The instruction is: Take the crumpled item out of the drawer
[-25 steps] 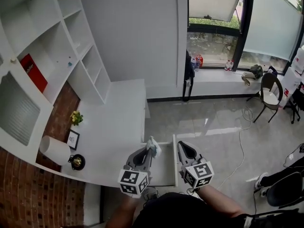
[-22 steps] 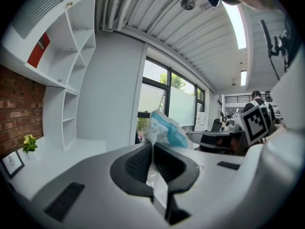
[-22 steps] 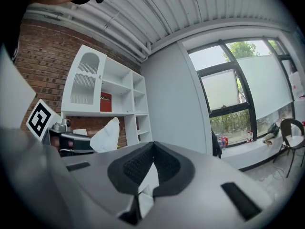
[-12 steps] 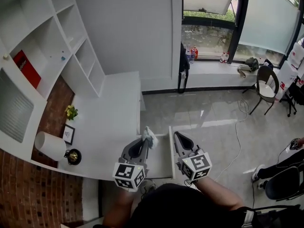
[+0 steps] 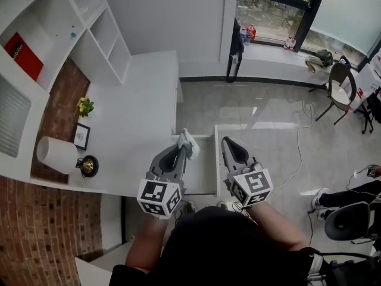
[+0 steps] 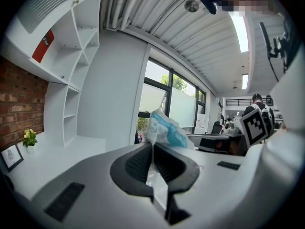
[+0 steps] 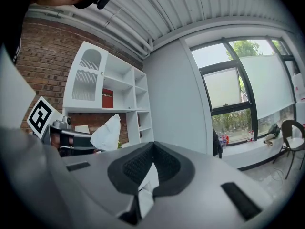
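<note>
Currently my left gripper [image 5: 181, 151] has its fingers pressed together on the lower edge of the crumpled item [image 5: 188, 143], with only that thin material between them. The left gripper view confirms the pinch: the item [image 6: 164, 128] stands up out of the fingertips of the left gripper [image 6: 152, 144].

Writing: the only lettering I can find is white print on a red box [image 5: 22, 55] on the shelf unit, too small to read. No brand can be read on the item. Each gripper carries a cube with black-and-white square markers [image 5: 159, 196].

Condition of the item: thin, creased and bunched, white with pale blue printed patches, rising to an irregular peak. From the right gripper view it shows as a plain white crumple [image 7: 107, 132].

Position: in the head view the item sits over the far left corner of the open drawer [image 5: 202, 171], just beside the edge of the white counter [image 5: 137, 118].

My right gripper [image 5: 229, 143] is at the drawer's right side; its fingers [image 7: 138, 163] meet with nothing between them.
</note>
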